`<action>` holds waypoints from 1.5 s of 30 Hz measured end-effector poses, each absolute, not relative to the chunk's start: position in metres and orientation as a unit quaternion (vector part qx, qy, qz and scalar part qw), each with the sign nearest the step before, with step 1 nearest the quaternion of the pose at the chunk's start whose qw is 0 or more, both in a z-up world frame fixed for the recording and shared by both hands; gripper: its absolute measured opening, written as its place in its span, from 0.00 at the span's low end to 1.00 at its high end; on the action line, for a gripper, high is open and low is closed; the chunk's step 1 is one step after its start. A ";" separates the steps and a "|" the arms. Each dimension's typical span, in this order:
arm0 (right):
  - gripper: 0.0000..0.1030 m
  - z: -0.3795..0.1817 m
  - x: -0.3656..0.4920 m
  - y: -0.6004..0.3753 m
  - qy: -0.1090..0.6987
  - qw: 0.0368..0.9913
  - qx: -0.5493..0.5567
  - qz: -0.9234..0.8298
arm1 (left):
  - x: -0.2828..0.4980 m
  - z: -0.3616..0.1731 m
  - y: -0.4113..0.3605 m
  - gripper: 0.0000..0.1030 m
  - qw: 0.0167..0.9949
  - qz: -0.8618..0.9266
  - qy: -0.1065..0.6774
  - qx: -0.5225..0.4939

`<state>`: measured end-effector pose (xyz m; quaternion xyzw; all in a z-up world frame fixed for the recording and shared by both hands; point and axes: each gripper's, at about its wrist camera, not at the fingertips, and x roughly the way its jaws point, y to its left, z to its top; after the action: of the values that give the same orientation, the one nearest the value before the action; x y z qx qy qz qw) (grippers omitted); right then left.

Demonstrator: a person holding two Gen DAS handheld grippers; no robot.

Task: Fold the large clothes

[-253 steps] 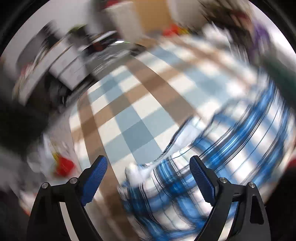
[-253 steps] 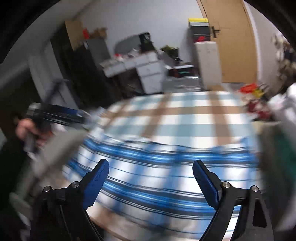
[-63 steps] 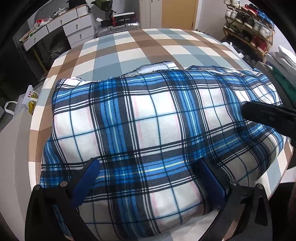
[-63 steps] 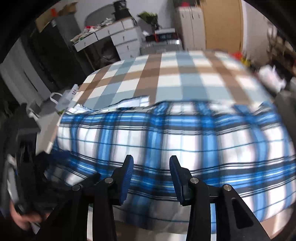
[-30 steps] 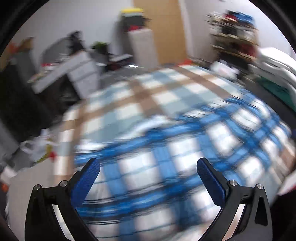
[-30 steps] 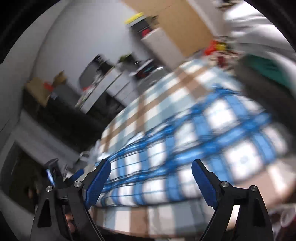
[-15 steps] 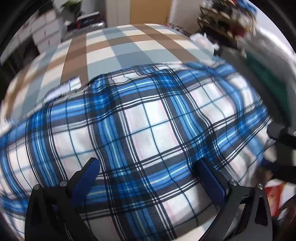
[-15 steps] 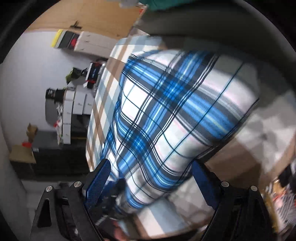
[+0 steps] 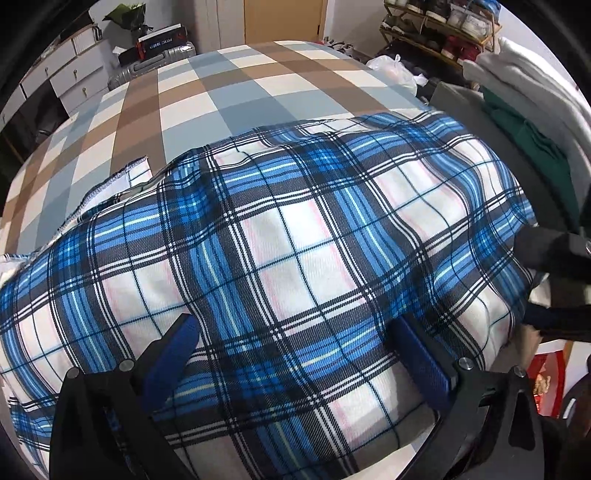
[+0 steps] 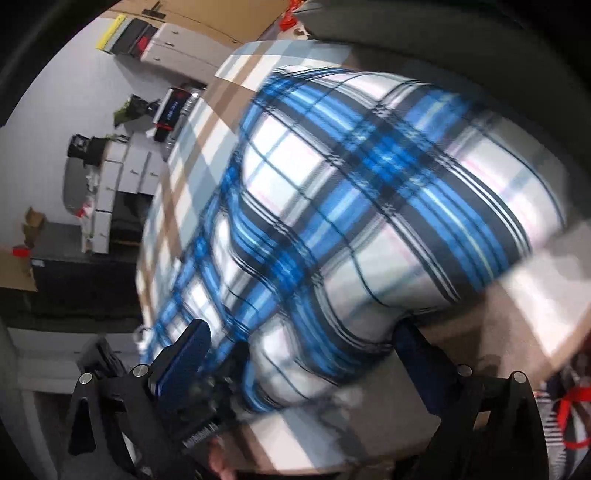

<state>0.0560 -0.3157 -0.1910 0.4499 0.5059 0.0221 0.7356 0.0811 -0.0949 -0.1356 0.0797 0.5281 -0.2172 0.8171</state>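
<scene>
A blue, white and black plaid garment (image 9: 295,229) lies folded into a wide band across the checked bed cover (image 9: 221,92). My left gripper (image 9: 299,358) points down at its near edge, open wide. The fingers (image 9: 177,354) rest against the cloth without pinching it. In the blurred, rolled right wrist view, the same garment (image 10: 351,206) fills the frame. My right gripper (image 10: 301,362) sits at its end with the jaws opening. The cloth's edge lies between them and the pads do not press on it. The right gripper's black body (image 9: 554,258) shows at the garment's right end.
A stack of folded clothes (image 9: 524,122) stands at the bed's right side, close to the right gripper. Behind it are a shoe rack (image 9: 443,29) and a white plastic bag (image 9: 391,70). White drawers (image 9: 74,74) and a suitcase (image 9: 155,62) stand beyond the bed's far left.
Both grippers have come down from a raised view of the room onto the garment's near edge. The right gripper has rolled over and its jaws stand slightly wider.
</scene>
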 end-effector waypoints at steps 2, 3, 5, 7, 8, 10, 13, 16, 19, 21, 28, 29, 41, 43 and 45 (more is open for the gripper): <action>0.99 -0.191 0.061 -0.299 0.510 0.726 0.454 0.079 | 0.083 -0.134 -0.090 0.99 0.813 -0.229 0.531 0.064; 0.98 -0.190 0.057 -0.290 0.514 0.723 0.451 0.097 | 0.085 -0.134 -0.088 0.99 0.811 -0.232 0.534 0.060; 0.98 -0.192 0.047 -0.278 0.528 0.717 0.443 0.102 | 0.084 -0.134 -0.087 0.99 0.808 -0.232 0.537 0.071; 0.95 -0.199 0.031 -0.275 0.527 0.692 0.480 0.112 | 0.081 -0.133 -0.088 0.99 0.810 -0.232 0.532 0.083; 0.96 -0.201 0.025 -0.276 0.526 0.684 0.494 0.112 | 0.081 -0.133 -0.086 0.99 0.809 -0.232 0.534 0.079; 0.96 -0.201 0.020 -0.279 0.518 0.690 0.496 0.101 | 0.083 -0.132 -0.082 0.99 0.808 -0.230 0.537 0.070; 0.96 -0.199 0.024 -0.295 0.479 0.719 0.502 0.042 | 0.083 -0.130 -0.072 0.99 0.811 -0.217 0.538 0.065; 0.95 -0.201 0.037 -0.308 0.451 0.725 0.519 0.033 | 0.081 -0.128 -0.058 0.99 0.823 -0.193 0.528 0.080; 0.95 -0.195 0.053 -0.306 0.449 0.753 0.481 0.030 | 0.085 -0.142 -0.053 0.99 0.819 -0.195 0.530 0.105; 0.77 -0.182 0.069 -0.296 0.467 0.801 0.374 0.031 | 0.085 -0.142 -0.054 0.99 0.822 -0.195 0.526 0.103; 0.29 -0.178 0.080 -0.342 0.456 0.815 0.357 0.009 | 0.089 -0.140 -0.062 0.99 0.825 -0.186 0.525 0.097; 0.29 -0.181 0.083 -0.351 0.451 0.810 0.375 0.005 | 0.089 -0.140 -0.064 0.99 0.826 -0.185 0.524 0.097; 0.10 -0.155 0.102 -0.318 0.409 0.885 0.218 0.052 | 0.088 -0.141 -0.068 0.99 0.833 -0.183 0.511 0.107; 0.08 -0.144 0.094 -0.312 0.392 0.897 0.193 0.063 | 0.089 -0.142 -0.068 0.99 0.833 -0.184 0.511 0.108; 0.08 -0.141 0.092 -0.309 0.387 0.900 0.191 0.069 | 0.089 -0.142 -0.069 0.99 0.834 -0.184 0.508 0.109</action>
<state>0.0924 -0.3092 -0.1406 0.1906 0.3869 0.0690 0.8996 0.0886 -0.0694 -0.1418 0.1093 0.5082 -0.1837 0.8343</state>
